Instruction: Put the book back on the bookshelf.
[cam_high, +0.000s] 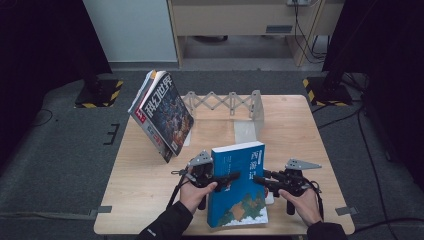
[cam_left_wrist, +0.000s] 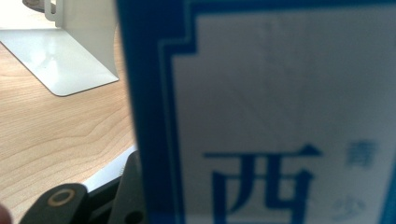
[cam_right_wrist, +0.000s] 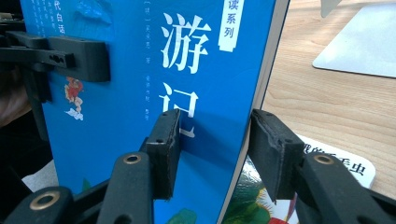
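On the pale wooden table, behind which a stack of magazines leans by a grey metal expanding book rack, a blue softcover book stands tilted near the front edge, its left side clamped by the left gripper, its right side by the right gripper.

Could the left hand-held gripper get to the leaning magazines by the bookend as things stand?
Probably not yet: the left hand-held gripper is clamped on the blue book. The tabletop path to the magazines looks free once it lets go.
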